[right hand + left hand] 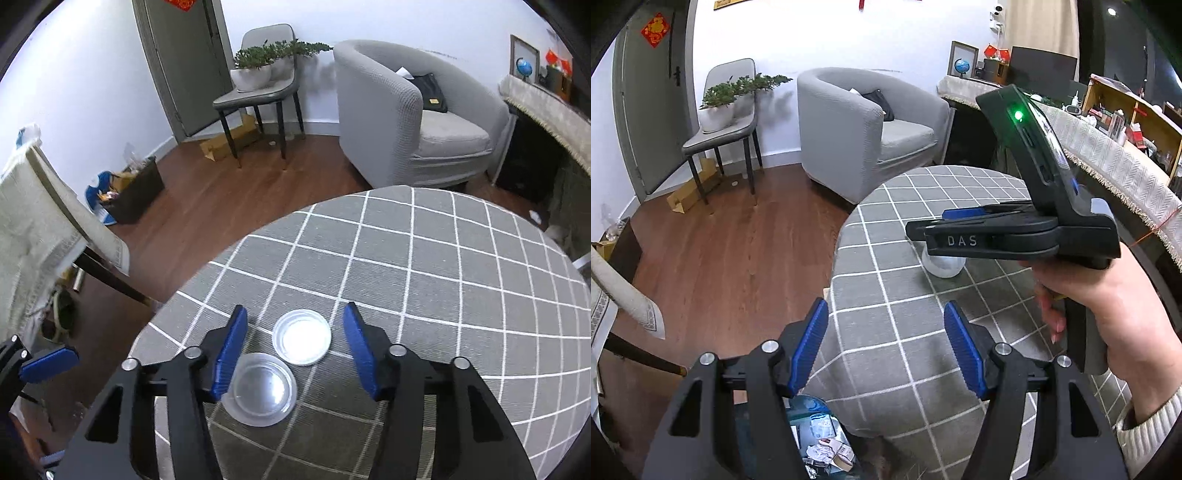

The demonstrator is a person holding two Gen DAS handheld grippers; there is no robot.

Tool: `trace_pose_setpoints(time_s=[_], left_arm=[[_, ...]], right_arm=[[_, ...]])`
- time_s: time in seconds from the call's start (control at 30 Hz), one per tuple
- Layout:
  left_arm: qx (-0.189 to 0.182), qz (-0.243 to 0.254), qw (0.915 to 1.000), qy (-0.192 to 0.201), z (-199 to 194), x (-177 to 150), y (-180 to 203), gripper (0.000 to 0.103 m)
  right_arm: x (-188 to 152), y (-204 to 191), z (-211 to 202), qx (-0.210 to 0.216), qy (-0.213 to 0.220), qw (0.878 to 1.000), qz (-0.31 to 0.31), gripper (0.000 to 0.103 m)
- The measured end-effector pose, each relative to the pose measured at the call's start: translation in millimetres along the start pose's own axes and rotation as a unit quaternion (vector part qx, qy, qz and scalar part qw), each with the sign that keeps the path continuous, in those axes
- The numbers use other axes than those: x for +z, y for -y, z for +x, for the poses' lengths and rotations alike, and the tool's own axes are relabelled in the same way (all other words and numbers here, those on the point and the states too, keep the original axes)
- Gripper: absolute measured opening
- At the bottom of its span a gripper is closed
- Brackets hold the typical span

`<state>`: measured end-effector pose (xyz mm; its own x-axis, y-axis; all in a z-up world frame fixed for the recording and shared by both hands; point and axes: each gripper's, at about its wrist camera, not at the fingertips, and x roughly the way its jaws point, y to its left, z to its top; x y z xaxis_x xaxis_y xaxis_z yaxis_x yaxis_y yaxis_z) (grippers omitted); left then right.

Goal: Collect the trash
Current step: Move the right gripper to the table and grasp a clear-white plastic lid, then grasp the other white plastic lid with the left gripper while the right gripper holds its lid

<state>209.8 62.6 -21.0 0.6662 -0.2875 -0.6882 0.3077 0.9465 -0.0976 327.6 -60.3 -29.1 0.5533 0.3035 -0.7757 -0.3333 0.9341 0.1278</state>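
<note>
Home living room: grey armchair (pixel 413 110), potted plants on chair (pixel 255 74), wood floor (pixel 221 206), checked tablecloth (pixel 443 266).

Bin (pixel 820 439) behind tongs, cut off

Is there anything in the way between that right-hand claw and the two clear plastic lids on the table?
Nothing visible. The right gripper hangs just above the checked tablecloth, jaws apart. The farther lid lies between its fingers, the nearer lid beside its left finger; no pad presses either.

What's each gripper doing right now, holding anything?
Left gripper: open, nothing between its pads, hanging over the table edge.
Right gripper: open, holding nothing; two clear plastic lids lie on the table between its fingers.
</note>
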Motion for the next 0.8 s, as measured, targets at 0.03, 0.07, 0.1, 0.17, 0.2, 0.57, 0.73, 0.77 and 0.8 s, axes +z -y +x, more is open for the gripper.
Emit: trace_pose_setpoints(time_s=[0.03, 0.07, 0.1, 0.17, 0.2, 0.57, 0.73, 0.77, 0.8], left_arm=[[-0.001, 0.000, 1.0000, 0.000, 1.6, 0.8, 1.3, 0.068], [-0.003, 0.000, 1.0000, 0.001, 3.0, 1.5, 2.4, 0.068], [-0.005, 0.000, 1.0000, 0.001, 4.3, 2.3, 4.4, 0.068], [-0.008, -0.001, 1.0000, 0.003, 7.4, 4.0, 7.1, 0.068], [-0.011, -0.002, 0.9999, 0.003, 9.2, 5.2, 9.0, 0.068], [-0.010, 0.010, 0.9999, -0.004, 33.5, 16.9, 32.2, 0.066], [-0.005, 0.021, 0.9996, -0.016, 46.8, 20.2, 40.8, 0.060], [-0.004, 0.022, 0.9996, -0.018, 48.9, 20.7, 42.5, 0.060], [-0.002, 0.024, 0.9995, -0.020, 51.9, 21.4, 45.3, 0.059]], right_arm=[[-1.5, 1.3, -1.1, 0.002, 0.001, 1.000, 0.001, 0.048], [-2.2, 3.0, -2.2, 0.003, 0.001, 1.000, 0.003, 0.045], [-2.5, 4.7, -2.7, 0.004, 0.001, 1.000, 0.003, 0.042], [-3.6, 7.0, -4.4, 0.003, 0.001, 1.000, -0.002, 0.036], [-3.8, 7.6, -4.3, 0.001, 0.000, 1.000, -0.004, 0.032], [-5.4, 39.2, -24.0, 0.023, 0.023, 0.999, 0.019, 0.031], [-10.1, 58.2, -31.5, 0.033, 0.026, 0.998, 0.037, 0.031], [-10.7, 60.2, -32.7, 0.034, 0.027, 0.998, 0.039, 0.031], [-11.1, 63.6, -34.3, 0.036, 0.028, 0.998, 0.042, 0.031]])
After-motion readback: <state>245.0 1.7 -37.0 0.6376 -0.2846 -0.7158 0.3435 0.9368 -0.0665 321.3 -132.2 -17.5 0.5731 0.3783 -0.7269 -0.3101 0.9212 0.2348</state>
